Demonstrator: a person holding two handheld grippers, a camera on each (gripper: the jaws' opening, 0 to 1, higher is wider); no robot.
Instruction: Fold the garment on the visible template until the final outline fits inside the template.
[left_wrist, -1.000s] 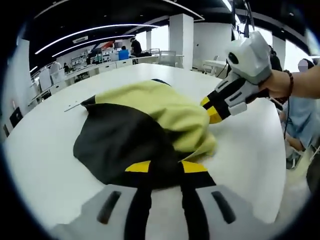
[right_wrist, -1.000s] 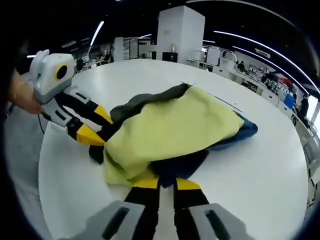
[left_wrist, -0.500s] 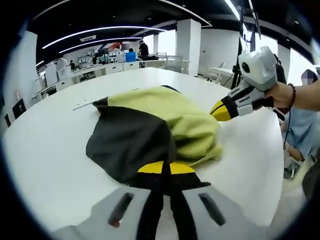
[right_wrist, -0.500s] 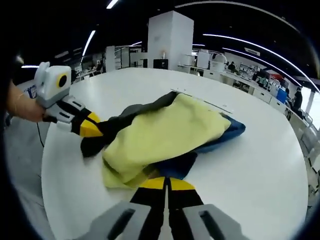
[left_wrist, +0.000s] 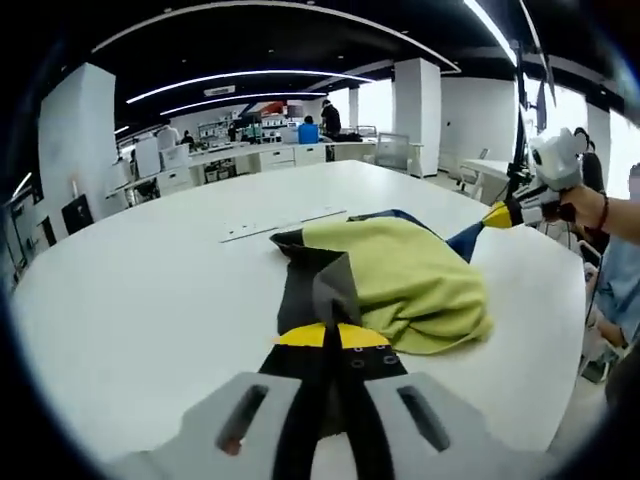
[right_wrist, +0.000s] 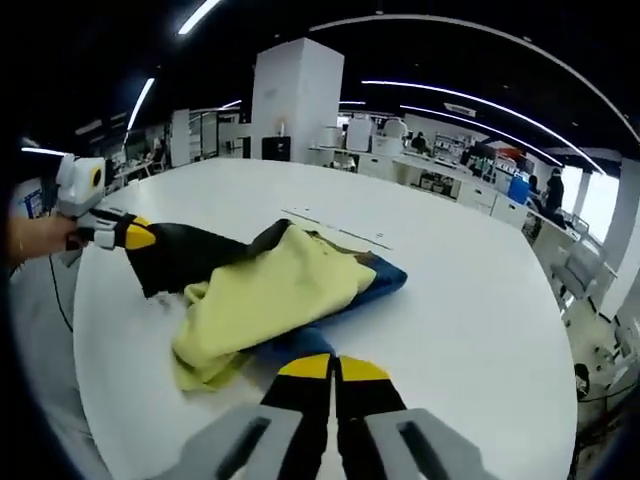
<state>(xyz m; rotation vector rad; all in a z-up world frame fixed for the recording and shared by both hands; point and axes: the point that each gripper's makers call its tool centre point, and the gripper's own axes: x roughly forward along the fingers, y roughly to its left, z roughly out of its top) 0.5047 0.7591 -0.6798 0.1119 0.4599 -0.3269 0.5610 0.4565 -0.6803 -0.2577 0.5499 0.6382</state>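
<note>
Gripping a dark panel of the garment (left_wrist: 400, 275), the left gripper (left_wrist: 328, 338) has its yellow-tipped jaws pressed together on the cloth, which rises in a taut strip from the tips toward the heap. In the right gripper view the same gripper (right_wrist: 128, 236) comes in from the left, held by a hand (right_wrist: 35, 240), its tips pinching the black edge and drawing it out sideways from the pile. The right gripper (right_wrist: 322, 368) likewise has its jaws closed, clamped on the blue edge of the garment (right_wrist: 270, 295) nearest it; in the left gripper view it (left_wrist: 500, 214) appears at the far right, held by a hand (left_wrist: 585, 205) with a bead bracelet, its tips on a blue corner. The garment lies bunched on the white table (left_wrist: 130, 300), a yellow-green layer uppermost with black and blue layers spreading from beneath. The left gripper view shows most of the black panel stretched toward the camera; the right gripper view shows the blue layer running out along the far side of the yellow one. A thin pale strip (left_wrist: 283, 223) lies on the table just beyond the cloth, seen also in the right gripper view (right_wrist: 335, 228). Desks and people stand in the background.
</note>
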